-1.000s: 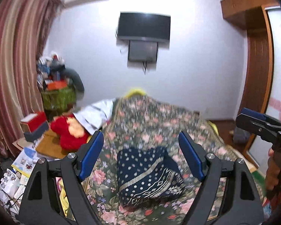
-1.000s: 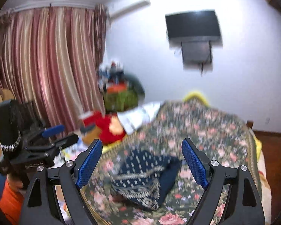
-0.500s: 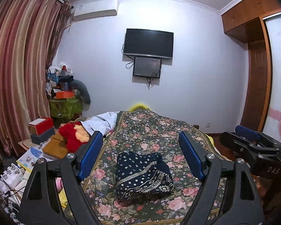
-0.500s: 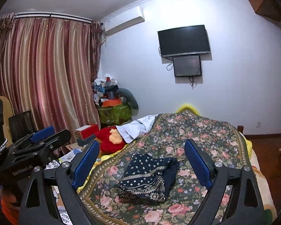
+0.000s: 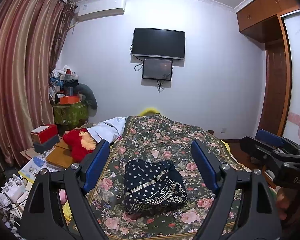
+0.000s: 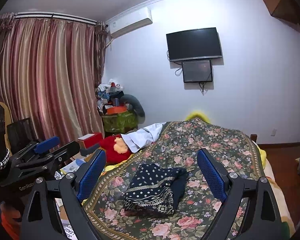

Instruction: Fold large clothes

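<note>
Navy patterned garment [image 5: 154, 186] lies folded ahead, between our raised left claw [image 5: 150, 166] and right claw [image 6: 151, 172], both apart, empty; we have drawn back, folding seems finished.

The left hand-held gripper [image 5: 150, 160] is raised, and its blue fingers [image 5: 97, 165] stand wide apart with nothing between them. The right hand-held gripper [image 6: 151, 168] is level beside it, fingers [image 6: 211, 175] also spread wide, gripping nothing.
</note>
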### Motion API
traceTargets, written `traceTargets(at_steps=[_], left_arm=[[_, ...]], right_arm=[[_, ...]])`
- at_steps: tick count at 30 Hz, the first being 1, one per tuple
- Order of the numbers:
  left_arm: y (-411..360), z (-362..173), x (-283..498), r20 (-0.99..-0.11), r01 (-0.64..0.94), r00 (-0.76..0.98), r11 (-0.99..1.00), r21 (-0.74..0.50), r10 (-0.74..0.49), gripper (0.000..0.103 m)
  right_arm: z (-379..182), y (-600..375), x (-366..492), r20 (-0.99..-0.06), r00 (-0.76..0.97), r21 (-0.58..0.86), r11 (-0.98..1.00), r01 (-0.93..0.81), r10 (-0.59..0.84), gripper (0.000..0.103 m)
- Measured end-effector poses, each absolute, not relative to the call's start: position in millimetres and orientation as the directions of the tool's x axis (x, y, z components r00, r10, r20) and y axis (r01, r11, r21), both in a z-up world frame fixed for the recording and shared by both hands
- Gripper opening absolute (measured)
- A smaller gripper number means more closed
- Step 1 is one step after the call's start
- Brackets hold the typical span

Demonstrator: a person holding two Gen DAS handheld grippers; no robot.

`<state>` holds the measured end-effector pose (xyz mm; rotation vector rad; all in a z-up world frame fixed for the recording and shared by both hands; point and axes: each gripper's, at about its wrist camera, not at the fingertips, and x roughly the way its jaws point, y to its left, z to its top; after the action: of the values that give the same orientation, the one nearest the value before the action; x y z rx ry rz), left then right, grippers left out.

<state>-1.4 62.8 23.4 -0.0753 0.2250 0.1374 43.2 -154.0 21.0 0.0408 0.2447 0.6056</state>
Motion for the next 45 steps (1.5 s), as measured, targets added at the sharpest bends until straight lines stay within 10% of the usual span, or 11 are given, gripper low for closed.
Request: traceTargets(at_steps=[45], left_arm=[[72.2,17.0,5.9,-0.244,-0.098,0.967,0.992,-0.078,0.076,0.100]], right_arm=[[16.9,-151.0,47.3,-0.238,0.828,0.116,0.861,-0.495,0.508,0.103]])
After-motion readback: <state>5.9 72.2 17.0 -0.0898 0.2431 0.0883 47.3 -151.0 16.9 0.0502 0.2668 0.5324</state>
